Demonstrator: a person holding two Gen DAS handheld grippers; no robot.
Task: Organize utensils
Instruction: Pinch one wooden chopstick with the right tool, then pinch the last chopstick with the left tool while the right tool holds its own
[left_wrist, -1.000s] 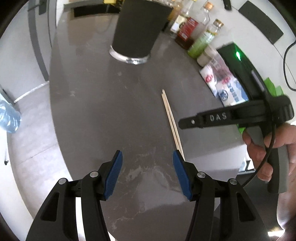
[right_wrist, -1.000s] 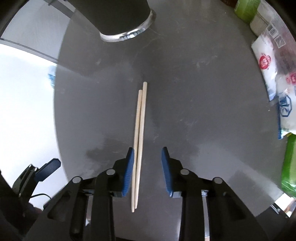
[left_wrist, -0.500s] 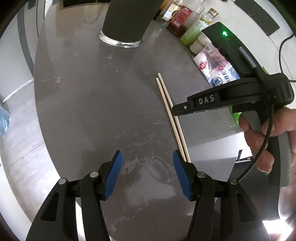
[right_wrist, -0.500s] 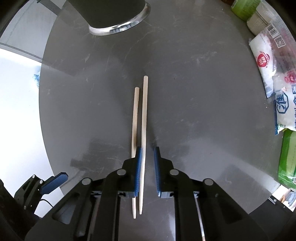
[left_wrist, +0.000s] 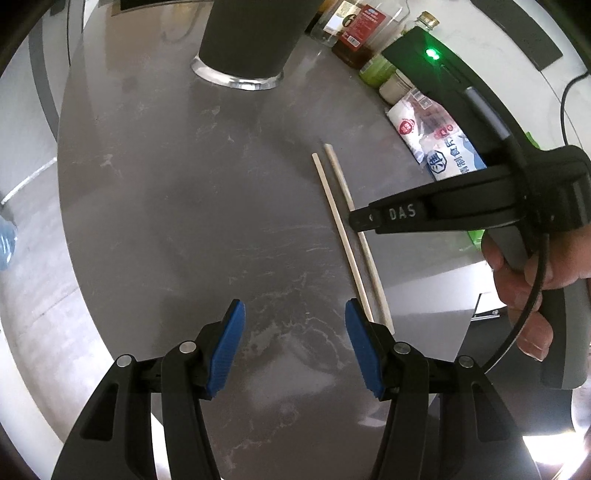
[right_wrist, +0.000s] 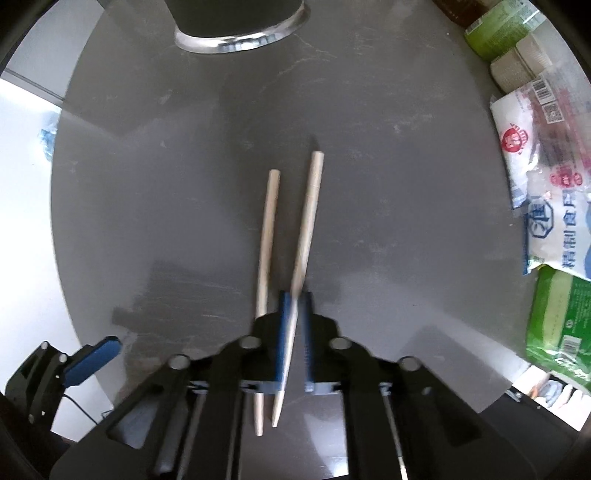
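While not yet lifting anything, looks to be at the pick-up step of organising the utensils. Right tongs (right_wrist: 293, 295): pointed almost straight down at the grey surface (right_wrist: 369, 184), blue pads just drawn together and now clamped on 1 chopstick (right_wrist: 308, 221), pinched toward its thin end and angled slightly away from its partner. Second chopstick (right_wrist: 267, 229): outside the grip, flat on the surface just beside the outer side of the left pad, running under the body of the tongs, thin end poking out below. Left tongs (left_wrist: 293, 343): apart, nothing between the pads, hovering over bare surface just left of the near ends of both sticks. Tall dark container (left_wrist: 255, 37) with a shiny base: upright at the far side of the surface, well apart from both sticks; probably the holder, though impossible to tell from these views whether open on top. Bottles (left_wrist: 354, 29) and packets (right_wrist: 535, 166) along the right edge: no part in this step. Next, judging by the layout: lift the clamped stick clear, hold the grip firm against pivoting or slipping of thin round wood, carry to the container, lower end-first. Then back for the second chopstick, or a grab with the left tongs. Main risk: nudging or rolling the free stick during the lift.
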